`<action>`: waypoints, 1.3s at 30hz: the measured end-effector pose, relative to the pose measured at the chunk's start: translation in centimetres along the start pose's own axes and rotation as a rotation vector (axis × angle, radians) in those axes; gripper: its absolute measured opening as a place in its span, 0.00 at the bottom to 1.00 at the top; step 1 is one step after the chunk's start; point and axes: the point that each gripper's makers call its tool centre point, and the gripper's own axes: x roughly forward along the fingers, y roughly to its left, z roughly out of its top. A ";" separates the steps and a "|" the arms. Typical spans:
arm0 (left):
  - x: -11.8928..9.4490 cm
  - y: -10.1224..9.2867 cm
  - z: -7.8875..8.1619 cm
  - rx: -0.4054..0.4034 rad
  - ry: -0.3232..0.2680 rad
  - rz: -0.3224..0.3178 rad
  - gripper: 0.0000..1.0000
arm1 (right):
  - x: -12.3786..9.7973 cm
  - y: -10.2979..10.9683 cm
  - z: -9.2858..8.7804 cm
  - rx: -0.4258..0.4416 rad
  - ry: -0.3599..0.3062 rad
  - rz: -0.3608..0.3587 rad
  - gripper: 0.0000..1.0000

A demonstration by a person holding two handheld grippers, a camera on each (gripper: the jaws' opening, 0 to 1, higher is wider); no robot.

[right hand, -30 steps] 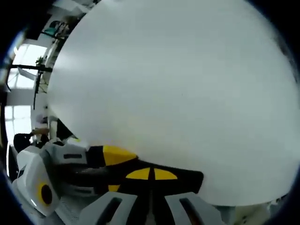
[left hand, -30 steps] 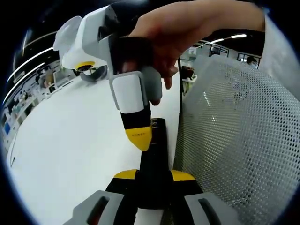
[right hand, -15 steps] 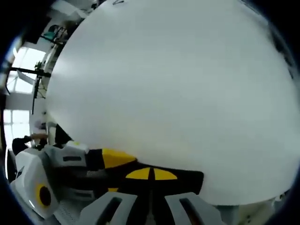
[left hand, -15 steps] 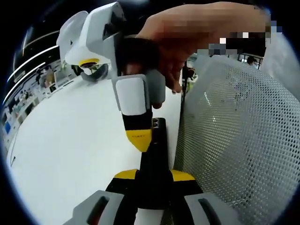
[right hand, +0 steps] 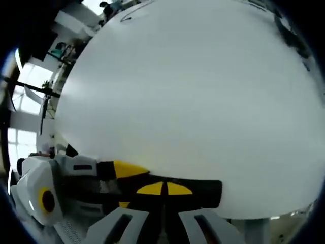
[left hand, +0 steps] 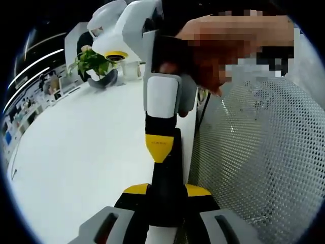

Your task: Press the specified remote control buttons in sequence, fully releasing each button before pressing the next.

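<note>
Left claw (left hand: 166,195) clamps remote (left hand: 167,173) (right claw (left hand: 159,147) touching it).

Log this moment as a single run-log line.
left gripper: shut on remote | right gripper: shut, tip on remote | table: white | mesh panel: beside remote

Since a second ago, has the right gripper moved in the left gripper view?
Yes. The right gripper slid right along the remote, closer to the mesh chair back.
</note>
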 end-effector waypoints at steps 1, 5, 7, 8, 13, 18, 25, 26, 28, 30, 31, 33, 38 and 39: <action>0.0 0.0 0.0 0.000 -0.001 0.000 0.24 | 0.0 -0.1 0.1 -0.009 -0.014 -0.001 0.00; 0.0 -0.1 0.0 0.001 -0.001 0.000 0.24 | -0.1 0.0 -0.3 0.004 -0.009 0.002 0.00; 0.0 0.0 0.0 0.001 -0.001 0.000 0.24 | -0.1 0.1 -0.5 0.001 -0.004 0.002 0.00; 0.0 0.0 0.0 0.001 -0.001 0.000 0.24 | -0.1 0.1 -0.5 -0.003 -0.009 0.000 0.00; 0.0 0.0 0.0 0.001 -0.001 0.000 0.24 | 0.0 0.1 -0.5 -0.004 -0.016 -0.009 0.00; 0.0 0.0 0.0 0.004 0.001 0.000 0.24 | 0.0 0.2 -0.7 -0.033 -0.044 -0.042 0.00; 0.1 0.0 -0.1 0.004 0.003 -0.002 0.24 | 0.3 0.2 -0.5 -0.139 -0.019 -0.110 0.00; 0.1 0.0 0.0 0.004 0.003 -0.003 0.24 | 0.3 0.2 -0.4 -0.141 -0.016 -0.112 0.00; 0.1 0.0 0.0 0.006 0.004 -0.004 0.24 | 0.2 0.0 -0.5 -0.147 -0.015 -0.114 0.00; 0.0 0.0 0.0 0.006 0.006 -0.005 0.24 | 0.1 0.0 -0.5 -0.130 -0.030 -0.094 0.00; 0.0 0.0 -0.1 0.005 0.005 -0.005 0.24 | 0.1 -0.1 -0.5 -0.129 -0.036 -0.086 0.00; -0.1 0.0 -0.1 0.002 -0.006 -0.004 0.24 | 0.1 0.0 -0.6 -0.147 -0.042 -0.075 0.00; -0.1 -0.1 0.0 0.007 -0.004 -0.013 0.24 | 0.1 0.2 -0.5 -0.170 -0.057 -0.065 0.00; -0.1 -0.1 0.0 0.006 -0.003 -0.012 0.24 | 0.0 0.2 -0.6 -0.167 -0.065 -0.056 0.00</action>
